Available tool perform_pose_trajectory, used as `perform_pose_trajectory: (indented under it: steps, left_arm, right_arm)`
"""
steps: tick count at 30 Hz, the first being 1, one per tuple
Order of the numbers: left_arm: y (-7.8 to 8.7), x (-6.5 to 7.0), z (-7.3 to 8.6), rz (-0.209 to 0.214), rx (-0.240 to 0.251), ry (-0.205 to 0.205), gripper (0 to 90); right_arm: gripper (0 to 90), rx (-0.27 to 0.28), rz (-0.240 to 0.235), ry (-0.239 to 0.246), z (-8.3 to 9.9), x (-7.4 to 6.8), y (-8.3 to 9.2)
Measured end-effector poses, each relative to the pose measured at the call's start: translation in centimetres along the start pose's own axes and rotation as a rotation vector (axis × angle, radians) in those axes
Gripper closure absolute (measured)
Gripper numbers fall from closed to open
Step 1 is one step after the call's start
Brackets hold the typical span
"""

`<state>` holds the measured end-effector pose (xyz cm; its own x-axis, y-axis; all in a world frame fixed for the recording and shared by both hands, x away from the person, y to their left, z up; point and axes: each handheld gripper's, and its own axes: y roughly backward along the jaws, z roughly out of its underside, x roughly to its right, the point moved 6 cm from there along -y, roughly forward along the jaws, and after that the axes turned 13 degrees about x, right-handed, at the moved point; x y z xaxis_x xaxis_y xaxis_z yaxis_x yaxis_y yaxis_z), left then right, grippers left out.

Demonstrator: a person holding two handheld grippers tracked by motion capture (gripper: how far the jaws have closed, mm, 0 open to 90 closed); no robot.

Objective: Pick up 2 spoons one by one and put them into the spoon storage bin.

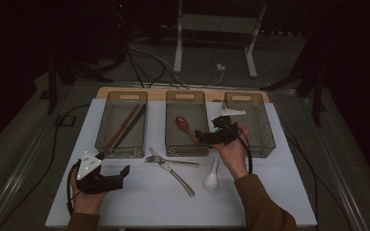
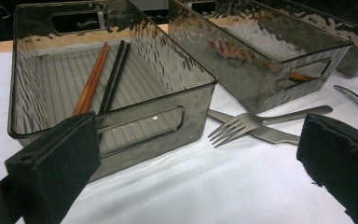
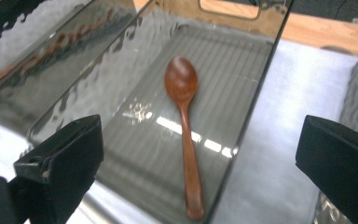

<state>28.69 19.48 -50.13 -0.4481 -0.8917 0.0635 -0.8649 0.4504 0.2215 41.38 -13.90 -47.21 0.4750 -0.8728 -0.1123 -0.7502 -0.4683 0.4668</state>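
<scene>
Wooden spoon (image 3: 185, 122) — where is it seen?

— It is seen lying flat on the floor of the middle bin (image 1: 187, 144), bowl toward twelve o'clock, handle toward five o'clock, its tip close to the near wall.

— How is the right gripper (image 1: 206, 136) held?

— It is held at the bin's four o'clock corner, above the spoon's handle. Its jaws are spread wide, and nothing is gripped between them; the spoon is seen lying below the gap, untouched.

— And the left gripper (image 1: 120, 174)?

— It is held at seven o'clock on the white mat (image 1: 139, 202), well apart from the spoon. Its jaws are also spread wide and nothing is held.

— What else is noted?

— Chopsticks (image 2: 103, 77) are seen in the left bin (image 2: 135, 126). A fork (image 2: 249, 122), crossed over a table knife (image 1: 179, 177), and a white ceramic spoon (image 1: 211, 177) are laid on the mat at six o'clock of the middle bin.
</scene>
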Motion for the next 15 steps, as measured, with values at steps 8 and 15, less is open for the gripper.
perform_pose_trajectory:
  steps: [8, 15]
  left_arm:
    - [0.2, -0.2, -0.2, -0.009, 0.004, -0.001, 0.6]
    - [0.4, -0.6, -0.4, -0.024, 0.009, -0.012, 0.6]
  right_arm:
    - [0.9, 0.004, -0.002, 0.022, 1.0, 0.3, 2.5]
    - [0.0, 0.004, 0.001, 0.022, 1.9, 0.4, 3.7]
